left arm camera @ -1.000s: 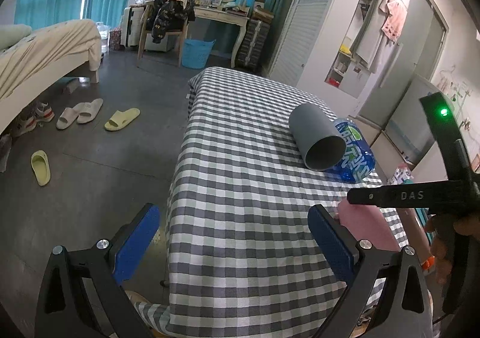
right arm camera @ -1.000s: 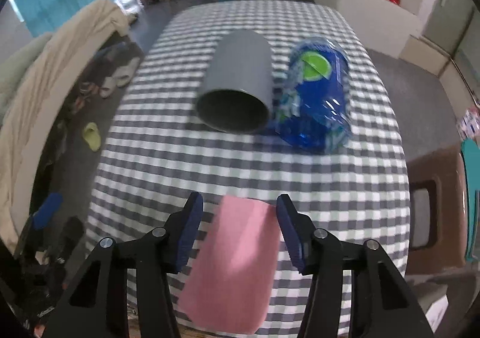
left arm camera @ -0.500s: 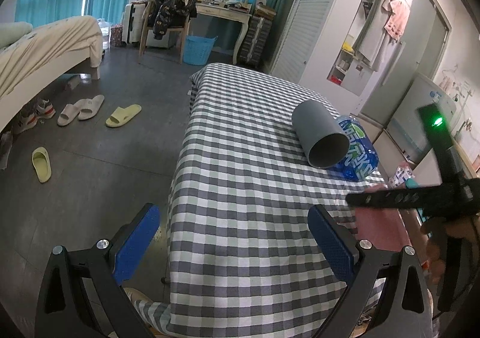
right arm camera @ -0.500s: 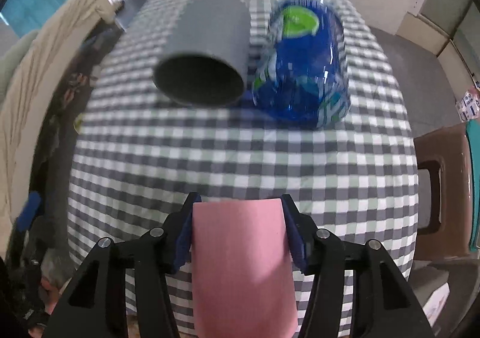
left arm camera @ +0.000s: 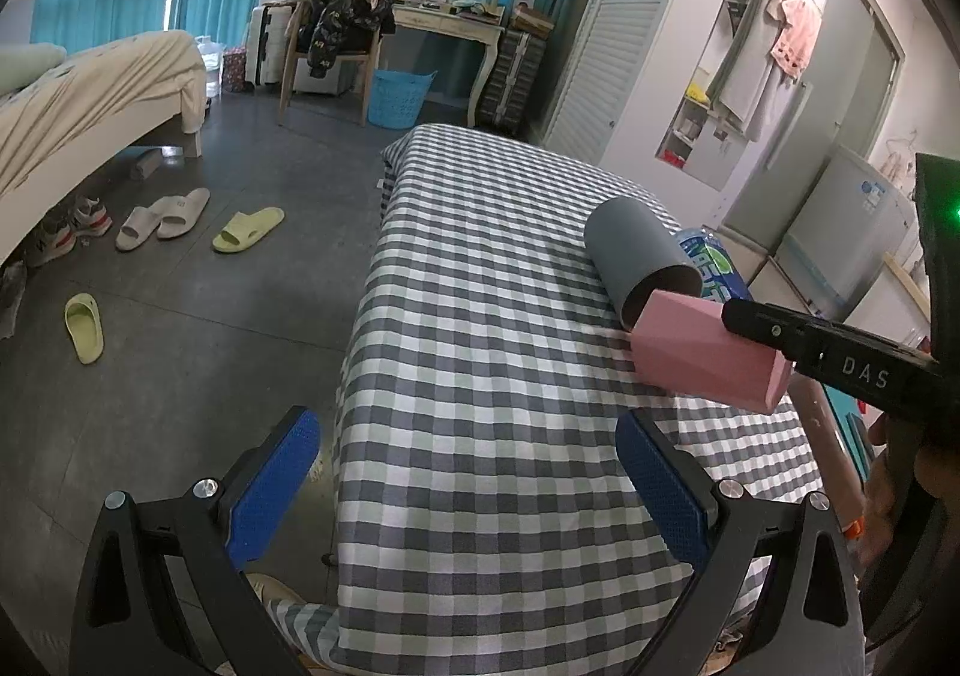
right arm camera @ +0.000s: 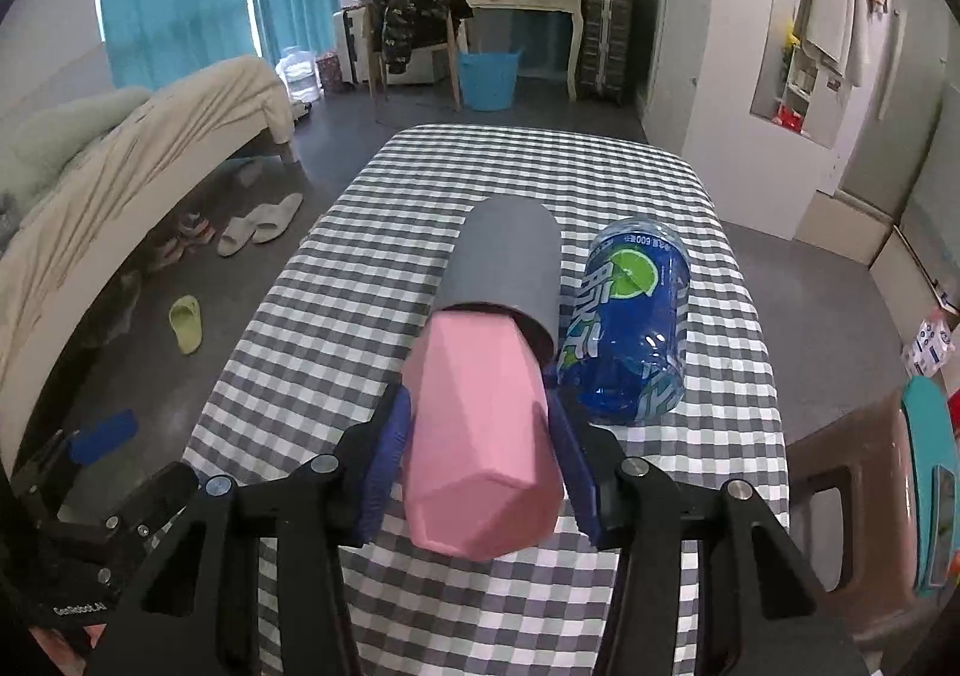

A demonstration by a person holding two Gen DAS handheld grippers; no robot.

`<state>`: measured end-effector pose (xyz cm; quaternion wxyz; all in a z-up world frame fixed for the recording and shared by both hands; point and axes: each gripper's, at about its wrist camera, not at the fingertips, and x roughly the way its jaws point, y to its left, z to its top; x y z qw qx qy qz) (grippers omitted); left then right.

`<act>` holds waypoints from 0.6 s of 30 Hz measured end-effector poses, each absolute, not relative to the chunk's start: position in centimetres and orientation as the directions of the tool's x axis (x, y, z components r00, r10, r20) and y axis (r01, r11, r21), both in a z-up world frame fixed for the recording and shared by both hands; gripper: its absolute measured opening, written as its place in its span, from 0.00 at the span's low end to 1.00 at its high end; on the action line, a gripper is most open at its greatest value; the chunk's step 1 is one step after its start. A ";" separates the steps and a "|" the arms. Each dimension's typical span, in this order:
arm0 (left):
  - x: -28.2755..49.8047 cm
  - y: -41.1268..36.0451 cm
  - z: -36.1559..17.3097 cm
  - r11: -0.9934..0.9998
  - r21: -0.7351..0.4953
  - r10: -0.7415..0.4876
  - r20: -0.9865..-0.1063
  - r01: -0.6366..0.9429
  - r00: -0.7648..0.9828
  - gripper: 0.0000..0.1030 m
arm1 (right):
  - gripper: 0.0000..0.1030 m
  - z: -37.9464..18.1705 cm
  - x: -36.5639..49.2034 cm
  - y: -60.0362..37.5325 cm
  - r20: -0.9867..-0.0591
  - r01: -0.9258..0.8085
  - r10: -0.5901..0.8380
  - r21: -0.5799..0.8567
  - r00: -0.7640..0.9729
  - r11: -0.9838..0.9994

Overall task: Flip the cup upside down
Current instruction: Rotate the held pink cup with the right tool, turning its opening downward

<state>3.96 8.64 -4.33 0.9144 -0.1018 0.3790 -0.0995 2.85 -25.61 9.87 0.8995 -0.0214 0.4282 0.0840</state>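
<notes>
My right gripper (right arm camera: 480, 436) is shut on a pink faceted cup (right arm camera: 480, 430) and holds it lying level above the checked table (right arm camera: 336, 316), its closed base toward the camera. In the left wrist view the pink cup (left arm camera: 696, 352) hangs at the right, above the cloth, with the right gripper's black finger over it. My left gripper (left arm camera: 468, 484) is open and empty over the table's near end.
A grey cup (right arm camera: 510, 262) lies on its side just beyond the pink cup, next to a blue bottle (right arm camera: 630, 328), also lying down. A brown stool (right arm camera: 852, 472) stands right of the table. Slippers (left arm camera: 246, 229) lie on the floor to the left.
My right gripper has lifted the pink cup off the table and tipped it up to level, moving it toward the grey cup. The left gripper has stayed put.
</notes>
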 end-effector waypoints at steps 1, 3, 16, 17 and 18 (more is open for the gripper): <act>4.0 8.6 -4.4 0.960 -0.261 -0.259 -0.674 0.105 0.692 0.99 | 0.43 9.9 2.7 -25.6 -0.774 -0.169 0.130 0.030 0.620 0.985; 4.0 8.6 -4.4 0.960 -0.261 -0.259 -0.674 0.105 0.692 0.99 | 0.36 10.0 2.7 -25.6 -0.774 -0.174 0.127 0.022 0.620 0.984; 4.0 8.4 -4.5 0.959 -0.262 -0.260 -0.677 0.104 0.689 0.99 | 0.61 9.1 0.6 -26.6 -0.771 -0.171 0.136 0.035 0.623 0.985; 4.0 8.4 -4.5 0.959 -0.262 -0.260 -0.677 0.105 0.689 0.99 | 0.64 8.9 -0.4 -26.7 -0.768 -0.177 0.140 0.035 0.625 0.984; 4.0 8.5 -4.4 0.959 -0.262 -0.262 -0.677 0.107 0.688 0.99 | 0.64 8.7 -1.0 -26.6 -0.771 -0.183 0.141 0.032 0.621 0.983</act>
